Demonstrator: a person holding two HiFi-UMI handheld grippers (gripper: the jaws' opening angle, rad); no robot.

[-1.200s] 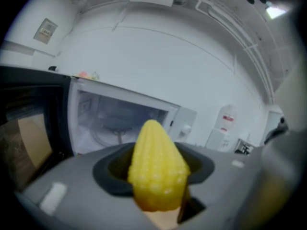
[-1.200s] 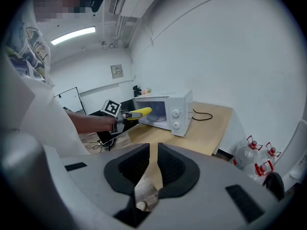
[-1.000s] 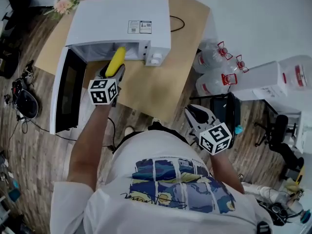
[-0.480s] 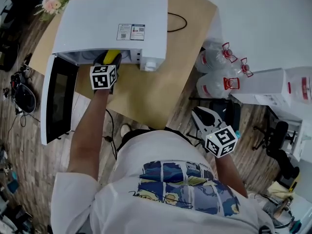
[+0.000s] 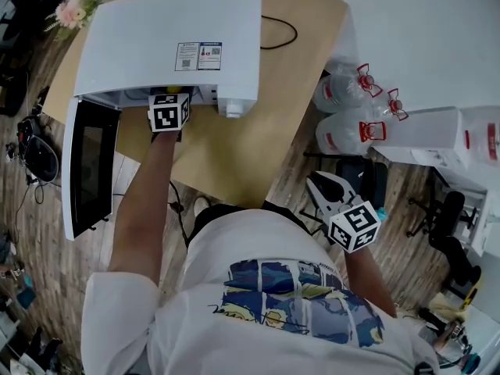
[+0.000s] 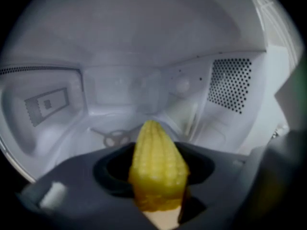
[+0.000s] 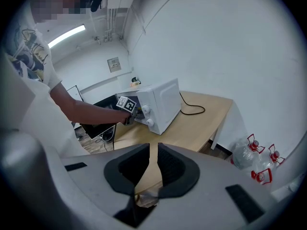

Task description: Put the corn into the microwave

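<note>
Left gripper view puts you right inside the microwave [image 5: 176,30]: your left gripper [image 5: 169,109] is clamped on the corn [image 6: 157,169], its tip aimed at the back wall of the cavity. Head view shows the door [image 5: 90,166] swung wide over the table [image 5: 301,76] edge. Your right gripper [image 7: 153,150] hangs by your side, jaws a narrow slit with nothing between them.

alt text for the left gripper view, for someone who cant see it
The left gripper holds a yellow corn cob between its dark jaws, tip pointing into the white microwave cavity. A perforated vent panel is on the right wall, a turntable hub on the floor.
</note>
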